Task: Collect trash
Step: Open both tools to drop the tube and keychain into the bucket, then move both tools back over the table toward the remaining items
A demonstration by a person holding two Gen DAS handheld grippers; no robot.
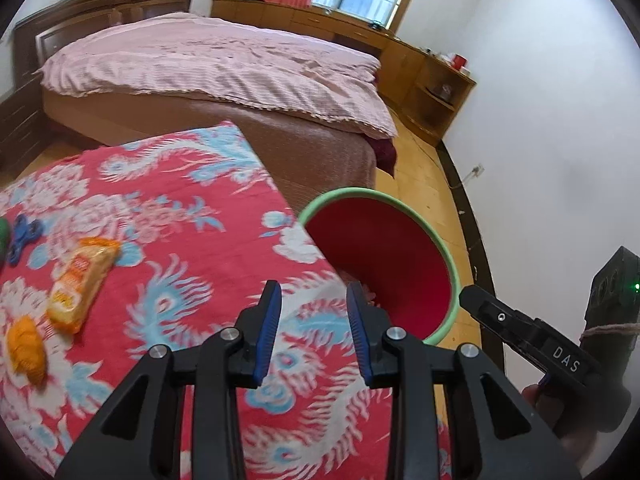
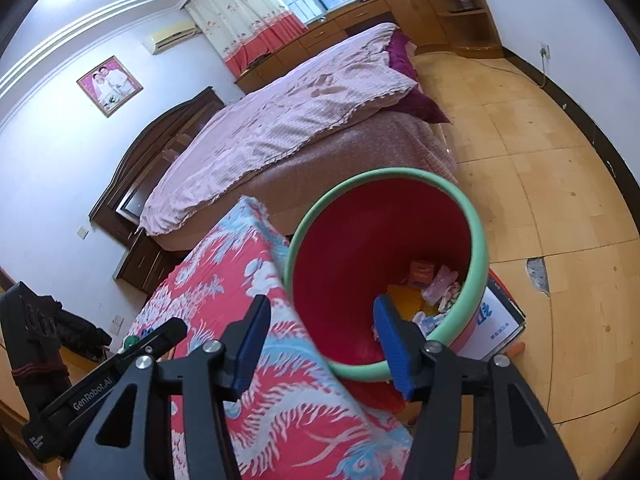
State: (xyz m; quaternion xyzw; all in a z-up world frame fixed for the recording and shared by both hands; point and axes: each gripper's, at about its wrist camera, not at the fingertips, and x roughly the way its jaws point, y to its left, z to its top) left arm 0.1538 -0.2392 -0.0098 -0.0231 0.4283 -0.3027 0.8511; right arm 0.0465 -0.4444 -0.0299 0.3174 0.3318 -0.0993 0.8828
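Observation:
A red bin with a green rim (image 1: pixel 440 248) (image 2: pixel 478 240) stands on the floor against the edge of the table, which wears a red floral cloth (image 1: pixel 168 216) (image 2: pixel 224 312). Several wrappers and scraps (image 2: pixel 432 284) lie at its bottom. My left gripper (image 1: pixel 314 300) is open over the cloth near the bin, nothing between its blue pads. My right gripper (image 2: pixel 320 316) hangs open over the bin's near rim, also empty. An orange snack packet (image 1: pixel 80 280) and an orange crumpled piece (image 1: pixel 26 344) lie on the cloth to the left. The right gripper's body (image 1: pixel 532 336) shows at the right.
A blue toy (image 1: pixel 22 236) lies at the cloth's left edge. A bed with a pink cover (image 1: pixel 224 64) (image 2: pixel 280 120) stands behind the table. Wooden cabinets (image 1: pixel 432 80) line the far wall. A flat box (image 2: pixel 500 324) lies on the wood floor under the bin.

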